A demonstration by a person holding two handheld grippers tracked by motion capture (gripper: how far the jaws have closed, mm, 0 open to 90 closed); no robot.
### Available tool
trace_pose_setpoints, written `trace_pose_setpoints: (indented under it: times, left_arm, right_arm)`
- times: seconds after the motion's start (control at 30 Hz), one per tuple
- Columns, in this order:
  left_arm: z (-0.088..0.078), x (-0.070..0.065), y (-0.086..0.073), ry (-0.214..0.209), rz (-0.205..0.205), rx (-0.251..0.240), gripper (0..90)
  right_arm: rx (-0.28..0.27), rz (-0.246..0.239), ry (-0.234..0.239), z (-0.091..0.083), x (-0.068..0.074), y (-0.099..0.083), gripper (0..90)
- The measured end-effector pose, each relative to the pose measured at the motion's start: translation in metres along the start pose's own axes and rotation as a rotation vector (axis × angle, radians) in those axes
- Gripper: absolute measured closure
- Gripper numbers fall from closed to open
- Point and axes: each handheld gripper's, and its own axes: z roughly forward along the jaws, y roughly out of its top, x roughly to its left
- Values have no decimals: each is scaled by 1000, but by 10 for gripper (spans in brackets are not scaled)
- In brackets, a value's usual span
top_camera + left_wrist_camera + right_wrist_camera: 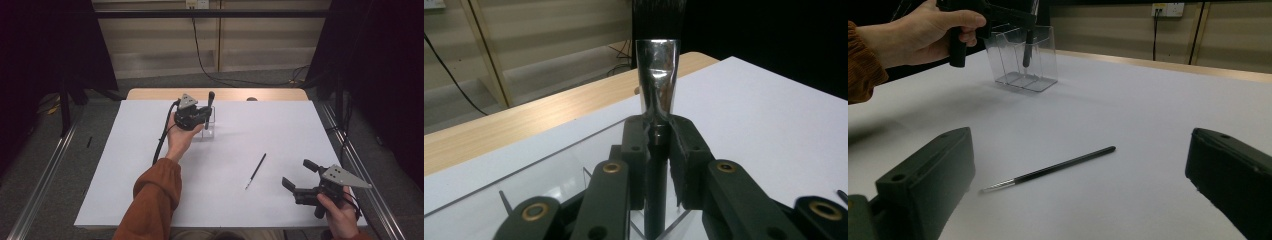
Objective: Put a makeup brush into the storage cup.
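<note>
A big brush with a black handle, a silver ferrule (657,85) and dark bristles stands upright with my left gripper (658,136) shut on its handle. In the high view that gripper (205,116) is at the far middle of the table, holding the brush (211,98) over a clear plastic holder (209,131). The handle's lower end (1027,52) reaches down inside the holder (1040,65). A thin black brush (256,171) lies flat on the white sheet, its silver tip toward me. My right gripper (299,173) hovers open at the near right, jaws wide toward the thin brush (1048,170).
The white sheet (150,175) covers most of the wooden table (150,94), which shows as a strip along the far edge. A cable (162,140) trails from the left gripper beside the person's forearm. Dark curtains and metal rails flank the table.
</note>
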Motion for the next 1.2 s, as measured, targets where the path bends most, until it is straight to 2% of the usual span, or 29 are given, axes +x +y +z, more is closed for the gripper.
trace_pose_setpoints:
  times: [0.13,0.27,0.43,0.53,0.63,0.7,0.77,0.8,0.9,0.97,1.1,1.2]
  left_arm:
    - [-1,1,1,-2,-15,-6,742]
    - [-3,1,1,-2,-3,2,682]
    - [-6,-1,4,-9,-3,-14,631]
    - [-9,-1,5,-15,-12,-18,567]
    - [-12,-2,6,0,-21,4,481]
    - [-15,-1,6,-10,-52,-6,412]
    - [-19,-2,6,10,-38,6,323]
    - [-21,-2,5,2,-33,8,304]
    - [-25,-1,4,10,-47,26,204]
    - [-30,0,3,-3,-70,4,196]
    - [-37,-2,4,13,-38,17,120]
    - [-44,-3,2,4,-52,6,81]
  right_arm:
    - [-1,3,2,0,0,0,0]
    - [0,1,3,0,0,0,0]
    - [0,5,3,0,1,0,0]
    - [-1,6,2,0,1,0,0]
    - [-1,5,2,0,1,0,0]
    - [-1,5,1,0,1,0,0]
    - [-1,3,0,1,1,0,0]
    - [-2,4,-1,1,1,0,0]
    - [-1,4,-2,1,1,0,0]
    - [-3,3,-3,1,1,0,0]
    - [0,7,-7,1,0,0,0]
    - [0,8,-9,1,0,1,0]
